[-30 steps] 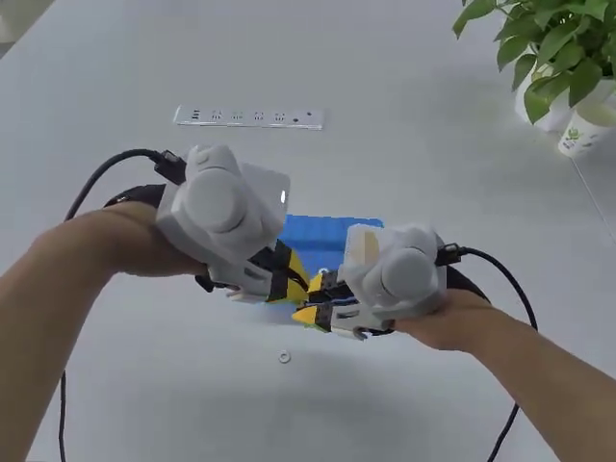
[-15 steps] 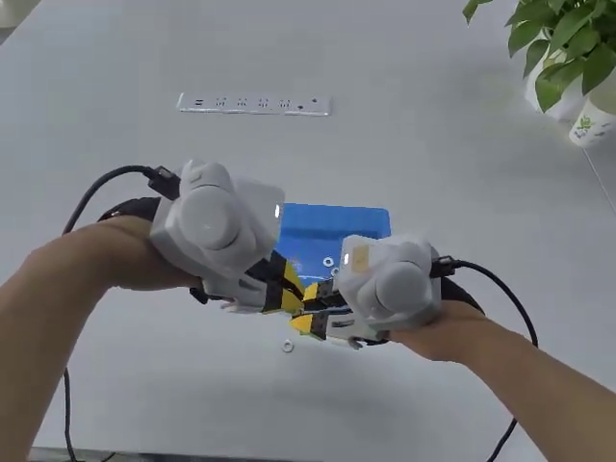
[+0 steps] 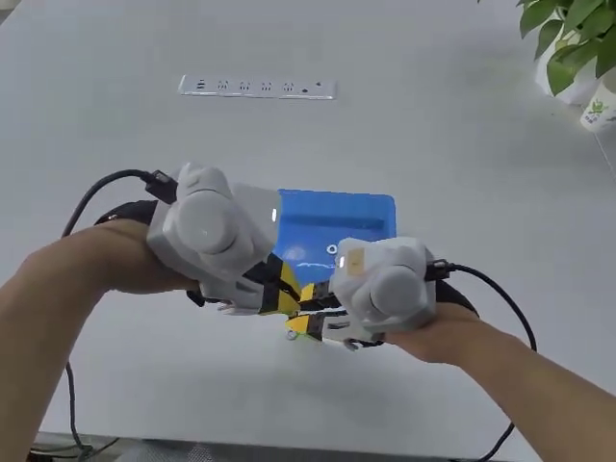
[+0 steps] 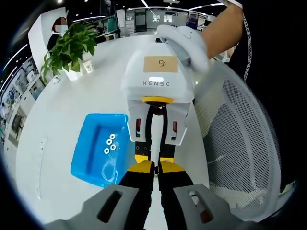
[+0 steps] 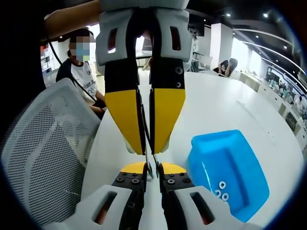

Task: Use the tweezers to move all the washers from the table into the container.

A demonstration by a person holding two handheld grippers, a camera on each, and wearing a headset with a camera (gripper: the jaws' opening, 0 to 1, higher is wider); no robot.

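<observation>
Thin metal tweezers (image 5: 146,136) run between the yellow jaws of both grippers, which face each other tip to tip. My left gripper (image 4: 156,165) is shut on them. My right gripper (image 5: 152,168) is shut at their end. In the head view the left gripper (image 3: 287,284) and right gripper (image 3: 308,320) meet just in front of the blue container (image 3: 371,214). One loose washer (image 3: 292,335) lies on the table right under the jaws. Three washers (image 4: 110,143) lie inside the container (image 4: 91,158), and they appear again as washers (image 5: 222,190) in the right gripper view.
A white power strip (image 3: 257,88) lies at the far side of the table. A potted plant (image 3: 577,48) stands at the back right. A white mesh chair (image 4: 240,143) is just off the table's near edge. Cables trail from both grippers.
Both grippers, still joined on the tweezers, have come down and toward me, closing on the loose washer. The head camera has tilted, so the table has slid upward in view.
</observation>
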